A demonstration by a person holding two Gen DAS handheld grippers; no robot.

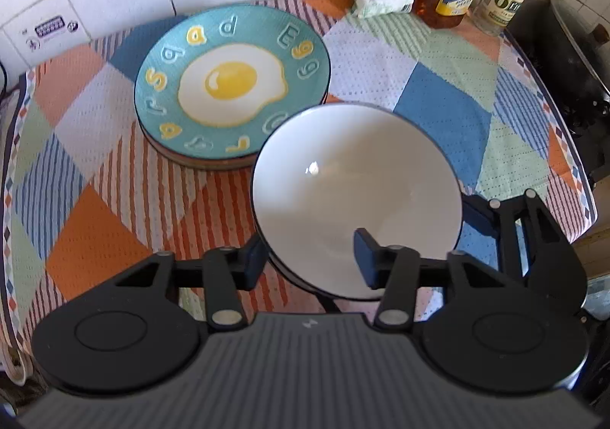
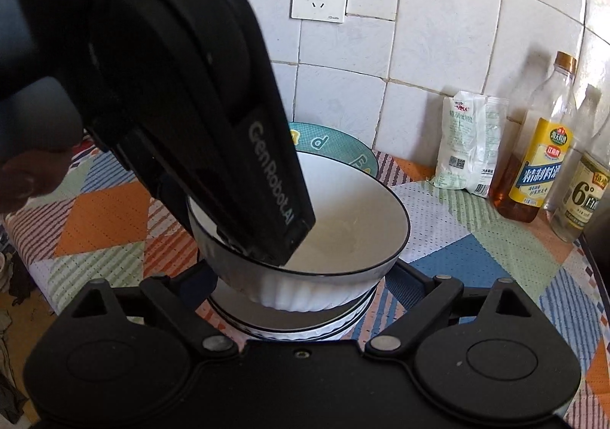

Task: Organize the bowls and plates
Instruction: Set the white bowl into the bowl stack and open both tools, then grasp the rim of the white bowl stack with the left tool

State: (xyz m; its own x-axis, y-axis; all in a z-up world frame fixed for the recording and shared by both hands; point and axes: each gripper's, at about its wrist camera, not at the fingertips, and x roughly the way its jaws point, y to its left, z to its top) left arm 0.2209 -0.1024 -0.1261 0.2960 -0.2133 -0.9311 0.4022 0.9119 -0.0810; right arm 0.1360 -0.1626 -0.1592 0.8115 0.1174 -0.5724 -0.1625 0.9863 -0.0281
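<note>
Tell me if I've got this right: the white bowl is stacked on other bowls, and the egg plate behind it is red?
Nearly. The egg plate is teal, not red, with a fried egg painted in the middle; the left wrist view shows it plainly. The rest holds: the white bowl sits nested on other bowls, as the right wrist view shows.

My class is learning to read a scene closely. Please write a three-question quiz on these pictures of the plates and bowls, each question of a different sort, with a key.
1. True or false: the top white bowl rests on the teal plate.
2. What is painted in the middle of that plate? A: a fried egg. B: a fish. C: a flower.
3. Fill the gap: one finger of the left gripper is inside the bowl, the other ____ its rim.
Key: 1 false, it sits on other bowls beside the plate; 2 A; 3 outside.
</note>
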